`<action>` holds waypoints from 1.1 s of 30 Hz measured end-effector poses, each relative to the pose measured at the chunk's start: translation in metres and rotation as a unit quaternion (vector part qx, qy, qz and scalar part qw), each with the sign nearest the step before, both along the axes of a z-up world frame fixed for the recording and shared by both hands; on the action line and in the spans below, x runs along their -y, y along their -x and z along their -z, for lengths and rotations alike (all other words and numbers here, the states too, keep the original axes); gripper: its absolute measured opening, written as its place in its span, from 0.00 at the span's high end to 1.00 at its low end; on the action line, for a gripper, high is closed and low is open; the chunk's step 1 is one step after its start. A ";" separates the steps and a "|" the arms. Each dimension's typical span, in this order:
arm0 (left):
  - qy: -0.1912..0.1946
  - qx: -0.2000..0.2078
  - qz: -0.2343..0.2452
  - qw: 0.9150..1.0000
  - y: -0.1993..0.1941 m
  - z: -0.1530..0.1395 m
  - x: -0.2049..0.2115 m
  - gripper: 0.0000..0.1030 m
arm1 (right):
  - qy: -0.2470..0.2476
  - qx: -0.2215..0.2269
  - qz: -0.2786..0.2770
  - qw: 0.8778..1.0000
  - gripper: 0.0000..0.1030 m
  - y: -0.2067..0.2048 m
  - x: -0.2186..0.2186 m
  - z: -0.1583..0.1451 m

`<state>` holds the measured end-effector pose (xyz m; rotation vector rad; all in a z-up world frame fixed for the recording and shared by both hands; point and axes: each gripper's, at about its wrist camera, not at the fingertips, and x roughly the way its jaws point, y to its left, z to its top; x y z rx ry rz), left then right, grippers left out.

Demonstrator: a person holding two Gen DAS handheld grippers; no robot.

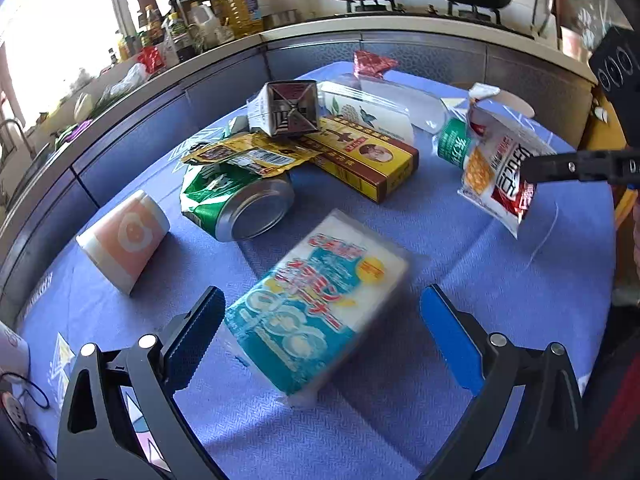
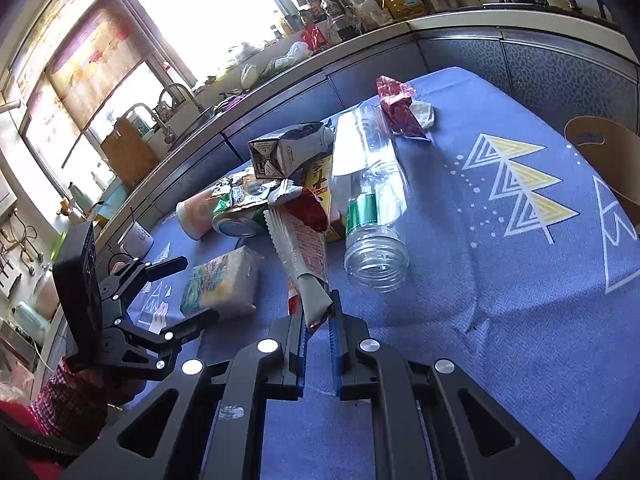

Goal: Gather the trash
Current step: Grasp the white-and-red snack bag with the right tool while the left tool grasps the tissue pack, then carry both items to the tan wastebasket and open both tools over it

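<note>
On woven blue cloth [image 1: 400, 420], left claw [image 1: 320, 332] spread around soft plastic tissue pack [image 1: 316, 312], right claw [image 2: 318, 320] clamping crinkly foil wrapper [image 2: 300, 248].

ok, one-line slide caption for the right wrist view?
Right gripper lifts a snack wrapper off the blue tablecloth; left gripper straddles a tissue pack.

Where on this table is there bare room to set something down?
Bare blue cloth lies right of the clear bottle, over the tree print. The back left is crowded: can, yellow box, carton, pink cup.
</note>
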<state>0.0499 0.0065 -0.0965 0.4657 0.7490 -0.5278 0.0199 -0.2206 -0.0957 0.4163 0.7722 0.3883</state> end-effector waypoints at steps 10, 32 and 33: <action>-0.077 -0.003 0.021 0.997 -0.011 0.019 0.011 0.36 | -0.020 0.004 -0.001 1.000 0.90 0.005 0.005 0.001; 0.143 -0.088 0.140 0.976 -0.068 -0.106 0.207 0.70 | -0.066 0.062 0.203 0.975 0.90 -0.008 0.194 -0.014; 0.144 -0.100 0.146 0.974 -0.082 -0.103 0.230 0.70 | -0.064 0.057 0.220 0.972 0.90 -0.011 0.209 -0.011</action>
